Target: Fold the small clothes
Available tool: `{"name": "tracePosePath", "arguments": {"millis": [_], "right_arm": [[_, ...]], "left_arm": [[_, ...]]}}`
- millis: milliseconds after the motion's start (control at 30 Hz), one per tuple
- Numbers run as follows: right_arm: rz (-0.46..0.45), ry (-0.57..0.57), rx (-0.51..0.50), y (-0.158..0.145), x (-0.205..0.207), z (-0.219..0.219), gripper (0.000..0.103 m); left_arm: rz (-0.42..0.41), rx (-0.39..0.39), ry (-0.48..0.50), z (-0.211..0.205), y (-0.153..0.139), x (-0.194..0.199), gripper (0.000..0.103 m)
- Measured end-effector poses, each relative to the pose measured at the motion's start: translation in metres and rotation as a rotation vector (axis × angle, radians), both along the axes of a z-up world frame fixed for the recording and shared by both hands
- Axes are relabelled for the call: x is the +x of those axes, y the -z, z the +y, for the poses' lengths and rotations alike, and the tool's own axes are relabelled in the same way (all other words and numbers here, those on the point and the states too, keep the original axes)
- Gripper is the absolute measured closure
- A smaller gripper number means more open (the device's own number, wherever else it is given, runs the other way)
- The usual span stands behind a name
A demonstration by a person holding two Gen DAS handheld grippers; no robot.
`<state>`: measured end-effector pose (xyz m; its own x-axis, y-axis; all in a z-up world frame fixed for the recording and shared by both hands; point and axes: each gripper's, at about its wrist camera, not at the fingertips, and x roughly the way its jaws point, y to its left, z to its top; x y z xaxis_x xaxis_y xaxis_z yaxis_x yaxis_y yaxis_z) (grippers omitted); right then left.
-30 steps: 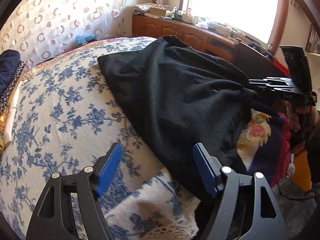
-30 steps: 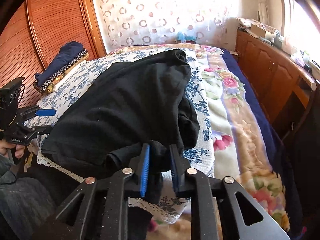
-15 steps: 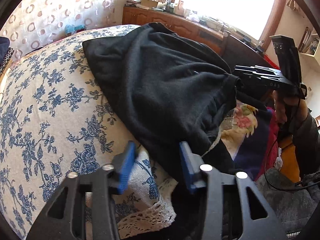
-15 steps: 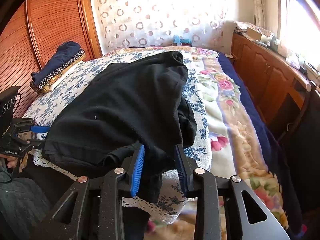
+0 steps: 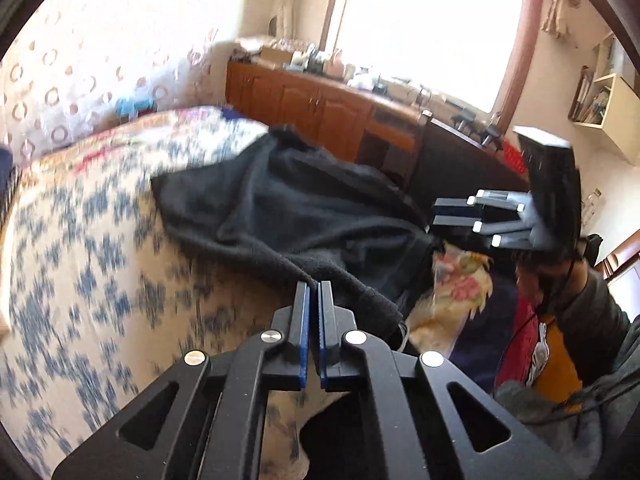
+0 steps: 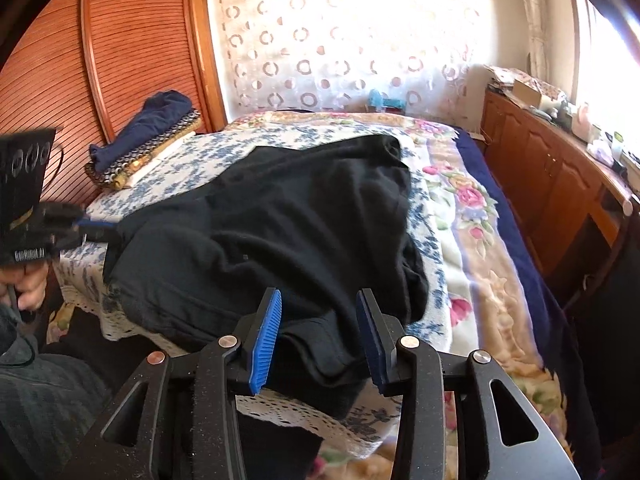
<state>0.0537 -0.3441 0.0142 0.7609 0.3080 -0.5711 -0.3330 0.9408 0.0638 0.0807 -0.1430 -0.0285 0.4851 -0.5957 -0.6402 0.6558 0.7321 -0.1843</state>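
Note:
A black garment (image 6: 288,236) lies spread over the blue-flowered bed cover (image 6: 188,164), its near edge hanging off the bed's front. It also shows in the left wrist view (image 5: 304,216). My left gripper (image 5: 314,292) is shut on the garment's near left edge and lifts it a little; it also shows at the far left of the right wrist view (image 6: 96,228). My right gripper (image 6: 318,300) is open, its fingers on either side of the garment's near right fold. It also shows in the left wrist view (image 5: 456,212).
A folded pile of dark blue and patterned cloth (image 6: 144,140) lies at the bed's far left by the wooden wardrobe (image 6: 100,64). A wooden sideboard (image 6: 560,184) runs along the right under the window. A flowered blanket (image 6: 476,240) covers the bed's right side.
My left gripper has closed on the garment's near left edge and pulled it up. My right gripper has opened and let go of the fold it held.

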Motion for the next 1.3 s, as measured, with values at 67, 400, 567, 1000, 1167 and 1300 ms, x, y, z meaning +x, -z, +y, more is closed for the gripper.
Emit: {"name": "tracePosePath", "arguments": {"millis": [67, 400, 567, 1000, 1167, 1300], "right_arm": [[-0.006, -0.019, 0.016, -0.002, -0.002, 0.005, 0.062], [-0.060, -0.085, 0.031, -0.010, -0.004, 0.022, 0.037], [-0.031, -0.084, -0.036, 0.008, 0.009, 0.029, 0.033], [0.033, 0.043, -0.212, 0.045, 0.041, 0.014, 0.033], [0.024, 0.008, -0.184, 0.049, 0.043, 0.016, 0.037], [-0.017, -0.016, -0.186, 0.034, 0.047, 0.011, 0.093]], "left_arm": [[-0.035, -0.006, 0.000, -0.007, -0.013, 0.008, 0.099], [-0.059, -0.061, -0.046, -0.024, -0.039, 0.066, 0.099], [-0.061, -0.074, -0.070, -0.021, -0.040, 0.076, 0.099], [-0.051, -0.115, -0.108, -0.002, -0.038, 0.081, 0.099], [-0.043, -0.130, -0.124, 0.007, -0.036, 0.085, 0.099], [-0.079, -0.145, -0.157, 0.021, -0.045, 0.087, 0.101]]}}
